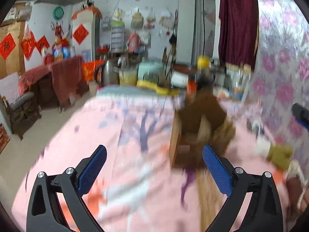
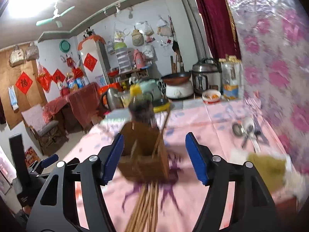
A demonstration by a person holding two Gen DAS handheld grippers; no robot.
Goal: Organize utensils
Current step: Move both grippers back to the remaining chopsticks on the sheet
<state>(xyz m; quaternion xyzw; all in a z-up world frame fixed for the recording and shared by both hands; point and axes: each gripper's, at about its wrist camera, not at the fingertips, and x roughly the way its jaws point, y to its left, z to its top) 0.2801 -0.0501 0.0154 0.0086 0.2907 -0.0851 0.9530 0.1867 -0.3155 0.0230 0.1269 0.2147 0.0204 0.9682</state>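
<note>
A wooden utensil holder (image 2: 143, 154) stands on the pink-clothed table (image 2: 202, 127), with a dark bristly thing (image 2: 142, 112) and a few sticks poking out of it. A bundle of chopsticks (image 2: 144, 206) lies flat in front of it. My right gripper (image 2: 154, 158) is open, its blue pads on either side of the holder with a gap on the right. In the left wrist view the picture is blurred. My left gripper (image 1: 154, 170) is wide open with nothing between its pads, left of the holder (image 1: 193, 131) and the chopsticks (image 1: 208, 197).
Metal spoons (image 2: 245, 129) lie near the floral wall at the right, with a green cloth (image 2: 268, 166) in front of them. Cookers, a wok and jars (image 2: 206, 77) crowd the table's far end. The left gripper's blue pad (image 2: 48, 159) shows at the lower left.
</note>
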